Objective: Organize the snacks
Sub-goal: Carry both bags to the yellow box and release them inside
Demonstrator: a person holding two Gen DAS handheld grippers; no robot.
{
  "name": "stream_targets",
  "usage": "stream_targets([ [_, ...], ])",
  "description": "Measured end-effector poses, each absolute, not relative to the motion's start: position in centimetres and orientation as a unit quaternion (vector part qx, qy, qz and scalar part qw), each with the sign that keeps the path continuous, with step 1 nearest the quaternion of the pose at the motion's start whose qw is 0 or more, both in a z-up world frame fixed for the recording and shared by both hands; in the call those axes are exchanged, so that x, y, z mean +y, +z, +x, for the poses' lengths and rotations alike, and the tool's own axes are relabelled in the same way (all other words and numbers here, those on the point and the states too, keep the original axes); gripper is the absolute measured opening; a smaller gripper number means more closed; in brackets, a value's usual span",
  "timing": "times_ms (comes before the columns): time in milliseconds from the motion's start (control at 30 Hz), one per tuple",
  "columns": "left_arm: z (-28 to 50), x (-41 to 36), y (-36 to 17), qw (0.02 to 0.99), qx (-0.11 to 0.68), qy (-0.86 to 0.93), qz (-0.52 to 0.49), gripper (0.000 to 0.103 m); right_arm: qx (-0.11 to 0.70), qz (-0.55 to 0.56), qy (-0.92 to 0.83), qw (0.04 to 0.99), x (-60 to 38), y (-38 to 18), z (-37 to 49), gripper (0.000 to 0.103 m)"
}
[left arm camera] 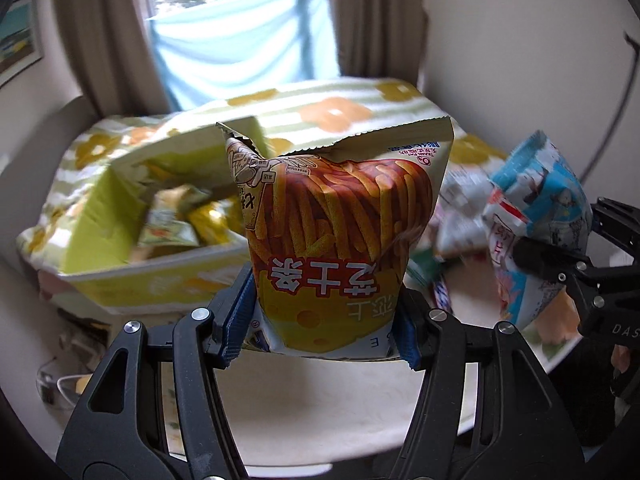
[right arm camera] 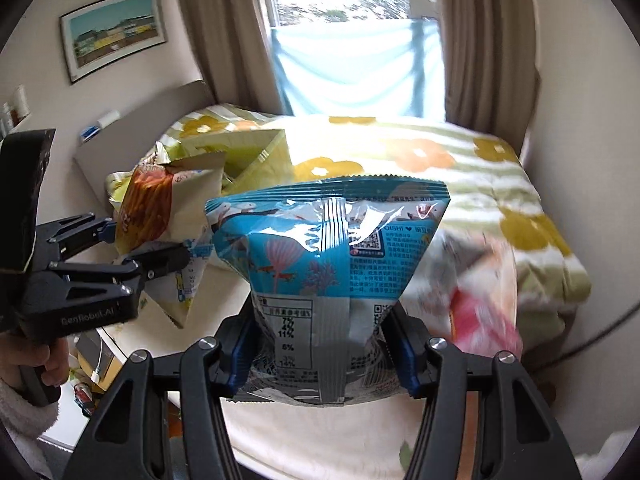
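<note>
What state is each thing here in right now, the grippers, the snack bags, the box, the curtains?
Left gripper: shut on the yellow cheese-stick bag.
Yellow cheese-stick bag: held upside down, sealed.
Right gripper: shut on the blue snack bag.
Blue snack bag: held, back facing the camera, sealed.
Green cardboard box: open, packets inside.
Curtains: drawn apart.

left gripper point(left arm camera: 324, 320): jaws clamped on lower part of a yellow fries snack bag point(left arm camera: 340, 232), blue pads pressing both sides; bag sticks up between the fingers
right gripper point(right arm camera: 322, 354): jaws clamped on lower part of a blue snack bag point(right arm camera: 324, 248), pads pinching it in
pose: both angled downward, side by side, each visible in the other's view
left hand point(right arm camera: 56, 364): wrapped round the left gripper handle, fuzzy white sleeve point(right arm camera: 24, 420) at wrist
right hand: barely in view
</note>
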State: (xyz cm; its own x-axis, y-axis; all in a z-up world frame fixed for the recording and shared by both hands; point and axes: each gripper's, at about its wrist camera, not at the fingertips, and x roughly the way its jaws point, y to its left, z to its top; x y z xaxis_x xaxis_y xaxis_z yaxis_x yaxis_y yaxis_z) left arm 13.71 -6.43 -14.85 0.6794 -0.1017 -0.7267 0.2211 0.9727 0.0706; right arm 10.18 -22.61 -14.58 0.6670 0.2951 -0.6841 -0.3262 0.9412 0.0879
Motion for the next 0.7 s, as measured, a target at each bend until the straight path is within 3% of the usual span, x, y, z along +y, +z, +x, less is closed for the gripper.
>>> stream_targets([
  [367,18.8,5.4,-9.2,0.932,0.36,0.012,0.028,0.057,0.349,-0.048,0.216,0.911,-13.6,-10.1,18.2,0.053],
  [700,27.7,16.2,-10.7,0.915,0.403,0.029,-0.001,0.057,0.364,-0.048,0.241,0.898,-3.2,-10.8,25.1,0.053],
])
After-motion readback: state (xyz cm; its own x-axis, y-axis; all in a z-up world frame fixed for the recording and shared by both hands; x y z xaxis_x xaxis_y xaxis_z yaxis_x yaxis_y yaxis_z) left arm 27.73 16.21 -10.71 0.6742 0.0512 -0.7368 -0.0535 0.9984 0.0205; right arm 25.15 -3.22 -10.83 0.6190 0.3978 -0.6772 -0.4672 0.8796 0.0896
